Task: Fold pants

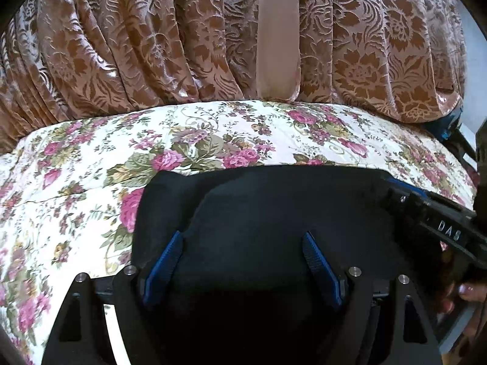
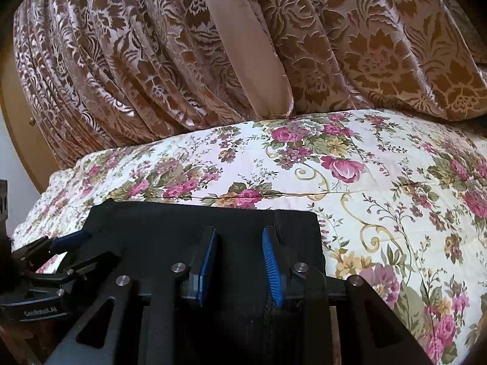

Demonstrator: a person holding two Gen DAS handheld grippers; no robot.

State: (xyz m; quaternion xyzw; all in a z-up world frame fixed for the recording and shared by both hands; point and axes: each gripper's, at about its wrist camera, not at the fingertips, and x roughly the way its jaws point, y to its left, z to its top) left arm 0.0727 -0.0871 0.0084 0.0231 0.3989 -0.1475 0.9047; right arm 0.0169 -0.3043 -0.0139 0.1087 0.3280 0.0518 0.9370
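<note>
At the far left of the right wrist view a strip of wooden furniture (image 2: pixel 18 115) with a small knob shows beside the brown floral curtain (image 2: pixel 137 70), whose pleats hang down to the back edge of the bed. A plain tan band (image 2: pixel 243 45) of cloth runs down through the curtain. The bed carries a white bedspread (image 2: pixel 380 188) printed with pink roses, wrinkled along one long crease.

The black pants (image 1: pixel 274 213) lie folded into a compact block on the near part of the bedspread, with bedspread showing to their left, behind them and to their right.

The left gripper (image 1: pixel 243 261) hovers low over the pants with its blue-padded fingers (image 1: pixel 164 267) spread wide; dark cloth fills the gap between them, but nothing is pinched. In its own view the right gripper's body crosses the right-hand edge, and a fingertip with a pale painted nail (image 1: pixel 465 289) shows beneath it.

The right gripper (image 2: pixel 240 261) sits near the right end of the pants block, its fingers (image 2: pixel 271 264) set narrow; whether any cloth is caught between them cannot be told. The left gripper's black frame juts in at the lower left of that view, its blue tip touching the pants' left edge.

At the right, past the curtain in the left wrist view, a blue and black object (image 1: pixel 447 127) leans at the bed's far corner, too small to identify.
</note>
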